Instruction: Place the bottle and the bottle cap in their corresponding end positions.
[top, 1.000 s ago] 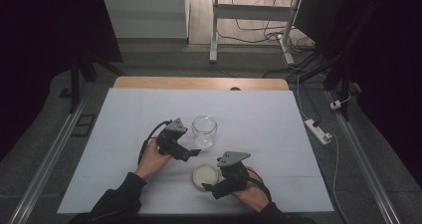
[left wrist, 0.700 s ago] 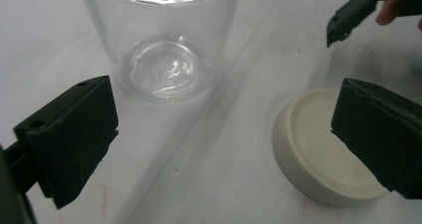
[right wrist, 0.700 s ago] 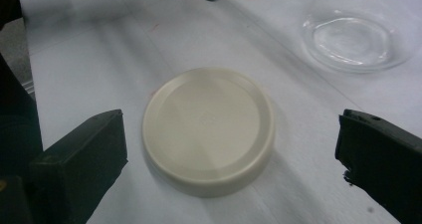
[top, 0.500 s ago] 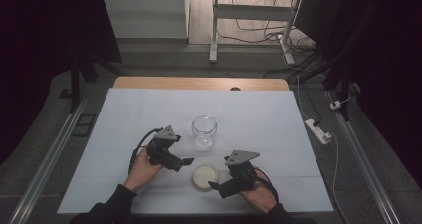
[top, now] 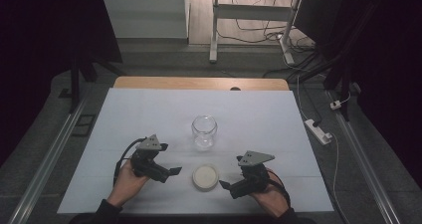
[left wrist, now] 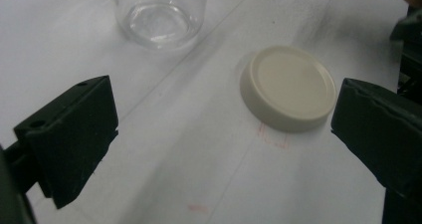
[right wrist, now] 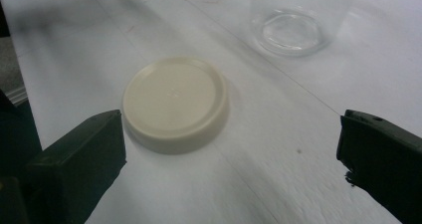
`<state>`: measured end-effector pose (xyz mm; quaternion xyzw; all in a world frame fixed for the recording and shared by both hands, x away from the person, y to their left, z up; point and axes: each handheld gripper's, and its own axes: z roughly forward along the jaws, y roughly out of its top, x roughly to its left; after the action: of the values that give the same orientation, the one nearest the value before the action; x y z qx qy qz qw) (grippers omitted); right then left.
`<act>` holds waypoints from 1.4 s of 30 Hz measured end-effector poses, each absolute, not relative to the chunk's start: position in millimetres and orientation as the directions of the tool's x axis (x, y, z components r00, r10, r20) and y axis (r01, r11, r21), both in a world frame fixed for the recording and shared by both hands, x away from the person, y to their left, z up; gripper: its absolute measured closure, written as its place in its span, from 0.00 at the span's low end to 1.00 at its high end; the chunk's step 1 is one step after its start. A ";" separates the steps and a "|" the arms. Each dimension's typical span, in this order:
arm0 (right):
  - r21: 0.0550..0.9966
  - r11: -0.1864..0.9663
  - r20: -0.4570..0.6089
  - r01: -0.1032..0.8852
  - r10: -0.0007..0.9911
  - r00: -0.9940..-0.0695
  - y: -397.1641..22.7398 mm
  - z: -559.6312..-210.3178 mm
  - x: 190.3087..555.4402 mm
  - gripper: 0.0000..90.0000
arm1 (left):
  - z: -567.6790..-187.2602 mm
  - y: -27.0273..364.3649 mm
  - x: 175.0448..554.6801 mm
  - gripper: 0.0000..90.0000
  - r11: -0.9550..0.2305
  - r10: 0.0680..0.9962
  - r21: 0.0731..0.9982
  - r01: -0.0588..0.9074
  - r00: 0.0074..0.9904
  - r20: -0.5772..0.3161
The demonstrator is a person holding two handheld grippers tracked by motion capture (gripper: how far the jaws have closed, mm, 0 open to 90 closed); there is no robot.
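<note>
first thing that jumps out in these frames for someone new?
The cream lid lying flat on the white table near its front edge, between the left gripper and right gripper, both with jaws wide open and holding nothing. Just behind it stands an empty clear glass jar, upright and uncapped, apart from the lid.

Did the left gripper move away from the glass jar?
Yes. The left gripper has pulled back from the glass jar, toward the table's near-left edge.
</note>
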<state>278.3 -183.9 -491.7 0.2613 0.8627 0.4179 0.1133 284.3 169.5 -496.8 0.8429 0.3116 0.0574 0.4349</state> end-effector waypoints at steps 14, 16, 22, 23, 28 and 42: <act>0.785 0.468 0.014 0.406 0.642 -0.767 -224.6 -489.1 268.9 0.00 | -503.3 209.6 242.6 0.00 -0.384 0.660 0.757 0.529 0.730 -0.176; 0.785 0.461 0.013 0.414 0.655 -0.756 -230.5 -489.2 267.0 0.00 | -504.2 216.9 236.2 0.00 -0.369 0.674 0.759 0.536 0.717 -0.179; 0.792 0.428 0.016 0.436 0.699 -0.715 -249.9 -489.4 261.0 0.00 | -508.2 241.0 217.3 0.00 -0.319 0.720 0.760 0.566 0.666 -0.194; 0.791 0.422 0.019 0.443 0.706 -0.708 -253.2 -489.4 259.9 0.00 | -508.6 245.0 214.3 0.00 -0.311 0.727 0.760 0.571 0.658 -0.197; 0.789 0.399 0.026 0.466 0.738 -0.674 -267.0 -490.8 255.2 0.00 | -511.4 260.5 202.3 0.00 -0.276 0.757 0.759 0.590 0.620 -0.207; 0.773 0.363 0.036 0.519 0.792 -0.609 -293.9 -494.6 244.2 0.00 | -519.7 276.7 186.3 0.00 -0.284 0.810 0.724 0.629 0.561 -0.170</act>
<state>244.2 -293.9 -494.6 0.4063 0.8070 0.3914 0.1745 186.3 276.7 -519.7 0.7928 0.4539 0.1162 0.3898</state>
